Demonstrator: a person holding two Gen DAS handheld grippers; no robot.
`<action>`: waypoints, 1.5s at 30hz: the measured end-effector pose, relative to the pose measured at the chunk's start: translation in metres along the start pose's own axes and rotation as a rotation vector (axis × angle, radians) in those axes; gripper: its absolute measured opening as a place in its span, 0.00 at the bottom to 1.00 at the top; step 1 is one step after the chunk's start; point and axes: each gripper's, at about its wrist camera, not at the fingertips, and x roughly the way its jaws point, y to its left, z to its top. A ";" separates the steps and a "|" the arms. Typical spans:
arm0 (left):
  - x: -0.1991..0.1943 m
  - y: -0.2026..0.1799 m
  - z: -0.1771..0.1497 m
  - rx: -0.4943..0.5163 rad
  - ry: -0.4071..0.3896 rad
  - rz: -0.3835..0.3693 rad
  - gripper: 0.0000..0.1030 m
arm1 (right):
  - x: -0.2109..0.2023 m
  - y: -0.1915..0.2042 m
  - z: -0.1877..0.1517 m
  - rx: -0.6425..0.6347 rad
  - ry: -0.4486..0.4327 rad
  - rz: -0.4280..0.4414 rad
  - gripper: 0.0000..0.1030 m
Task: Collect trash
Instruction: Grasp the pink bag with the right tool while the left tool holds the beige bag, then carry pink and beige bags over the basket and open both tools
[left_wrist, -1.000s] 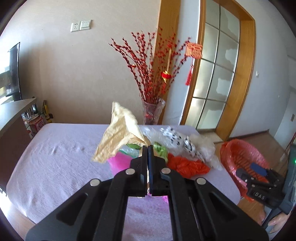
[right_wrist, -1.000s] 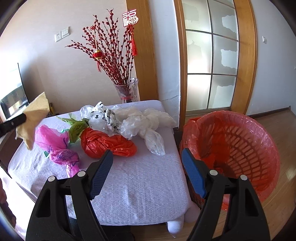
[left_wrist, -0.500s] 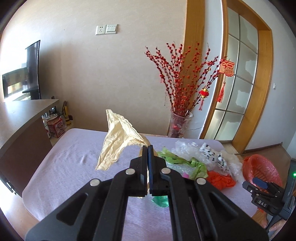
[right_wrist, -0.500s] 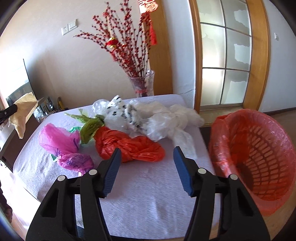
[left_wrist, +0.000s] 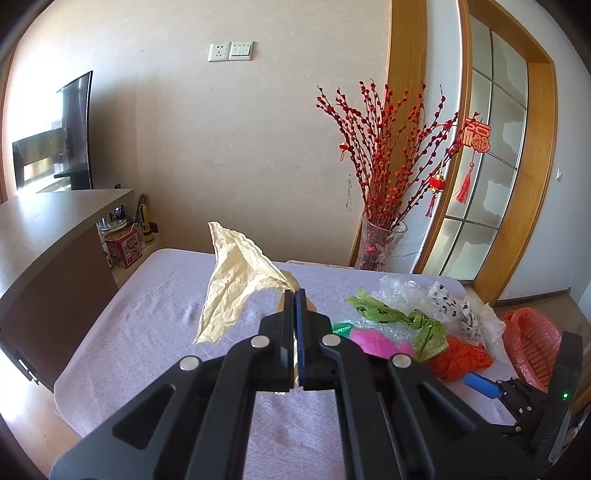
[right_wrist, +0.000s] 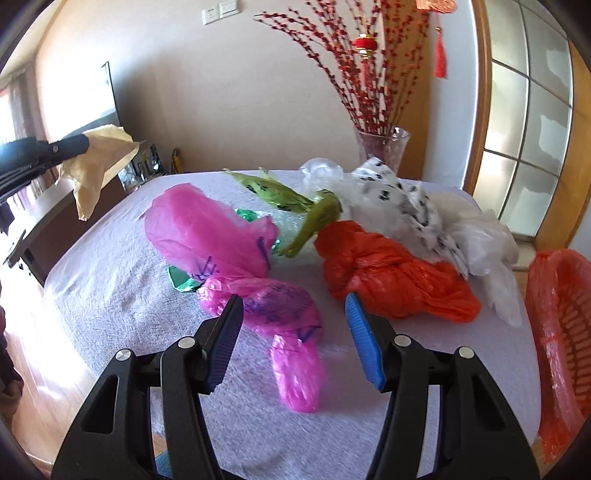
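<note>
My left gripper (left_wrist: 294, 295) is shut on a crumpled yellow paper wrapper (left_wrist: 236, 284) and holds it up above the table; it also shows in the right wrist view (right_wrist: 99, 162). My right gripper (right_wrist: 293, 332) is open, low over the table, with a pink plastic bag (right_wrist: 236, 266) lying between its fingers. An orange bag (right_wrist: 391, 273), a green bag (right_wrist: 295, 206) and white spotted and clear bags (right_wrist: 413, 210) lie behind it. The red bin (right_wrist: 561, 339) with a red liner stands off the table's right edge.
The table (left_wrist: 155, 332) has a lilac cloth. A glass vase of red branches (left_wrist: 380, 243) stands behind its back right corner. A brown counter (left_wrist: 48, 236) is at the left. A glazed wooden door (left_wrist: 495, 166) is at the right.
My right gripper has moved left and closer to the table, from near the orange bag to over the pink bag. My left gripper has drawn back and left with the yellow wrapper.
</note>
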 end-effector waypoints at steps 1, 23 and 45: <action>0.000 0.001 -0.001 0.000 0.001 0.000 0.03 | 0.003 0.003 0.001 -0.010 0.000 -0.002 0.64; 0.005 -0.020 -0.003 0.039 0.020 -0.049 0.03 | -0.022 -0.009 -0.006 -0.011 0.009 0.033 0.33; -0.007 -0.159 -0.007 0.221 0.015 -0.309 0.03 | -0.107 -0.134 -0.007 0.279 -0.150 -0.307 0.33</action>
